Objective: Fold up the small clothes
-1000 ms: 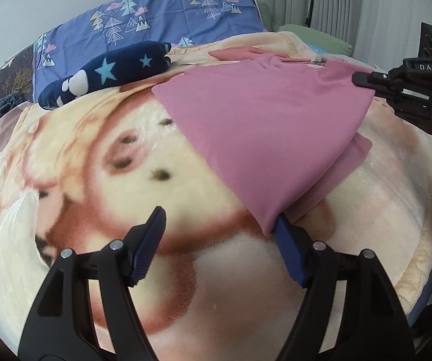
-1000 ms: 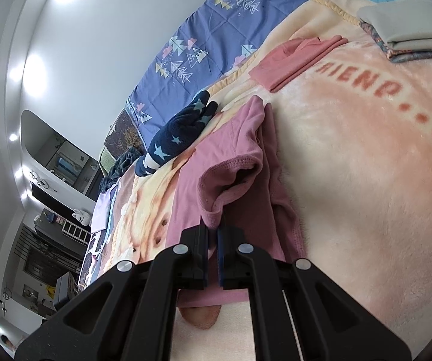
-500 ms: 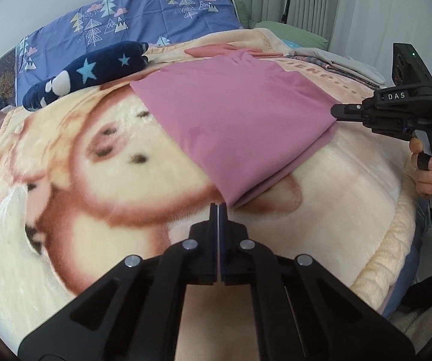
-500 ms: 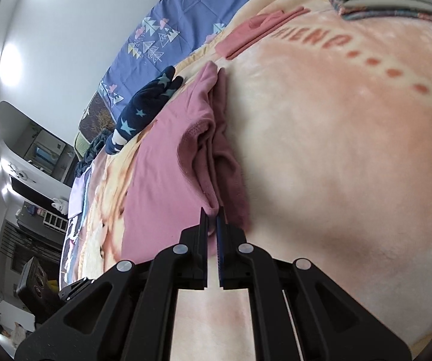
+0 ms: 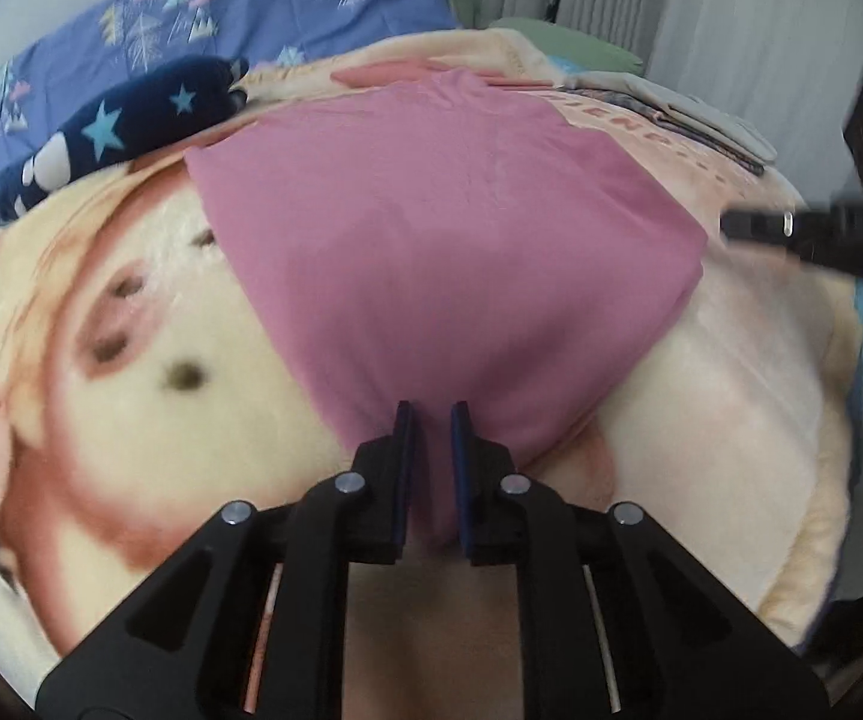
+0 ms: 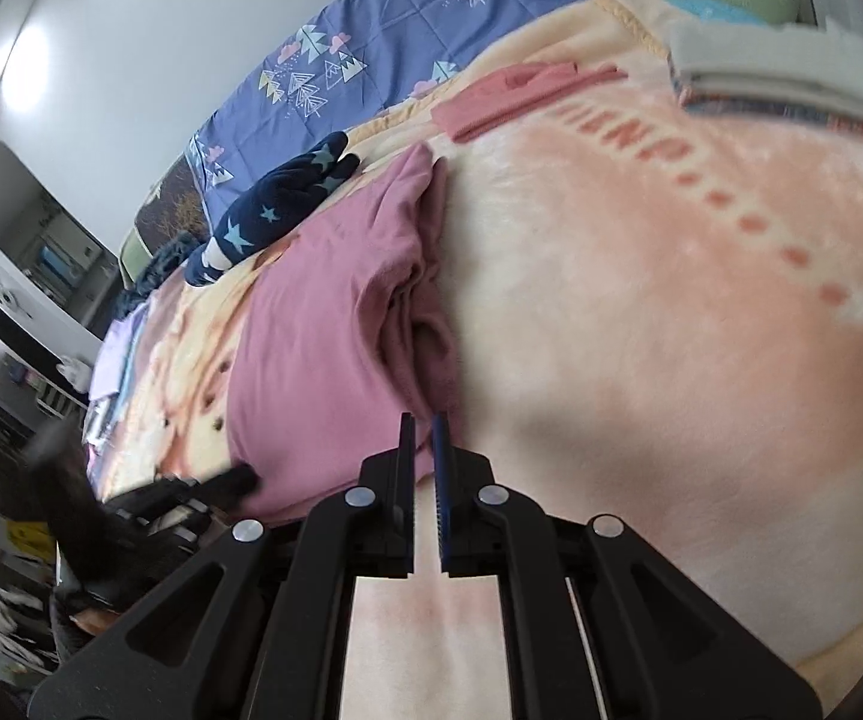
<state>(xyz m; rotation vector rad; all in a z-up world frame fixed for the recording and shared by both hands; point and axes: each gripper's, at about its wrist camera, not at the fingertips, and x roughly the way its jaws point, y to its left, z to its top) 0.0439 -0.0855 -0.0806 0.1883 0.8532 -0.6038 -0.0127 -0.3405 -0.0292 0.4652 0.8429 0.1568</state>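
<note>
A pink garment (image 5: pixel 449 252) lies folded flat on a cream blanket with a cartoon face (image 5: pixel 131 330). My left gripper (image 5: pixel 428 420) has its jaws slightly apart, astride the garment's near corner, and pink cloth sits between them. In the right wrist view the same garment (image 6: pixel 311 324) lies left of centre with bunched folds along its right edge. My right gripper (image 6: pixel 423 426) is slightly open at that edge's near end, with nothing clearly between the fingers. The right gripper also shows blurred at the right of the left wrist view (image 5: pixel 815 228).
A navy star-print garment (image 5: pixel 125 126) lies at the back left by a blue patterned pillow (image 5: pixel 239 30). A folded coral item (image 6: pixel 509 90) and a stack of folded clothes (image 6: pixel 779 72) lie at the far side. The blanket's edge (image 5: pixel 815 480) drops off at the right.
The left gripper, fully shut short of the garment half a second ago, has moved forward and its jaws have parted around the near corner. The right gripper's jaws have opened slightly.
</note>
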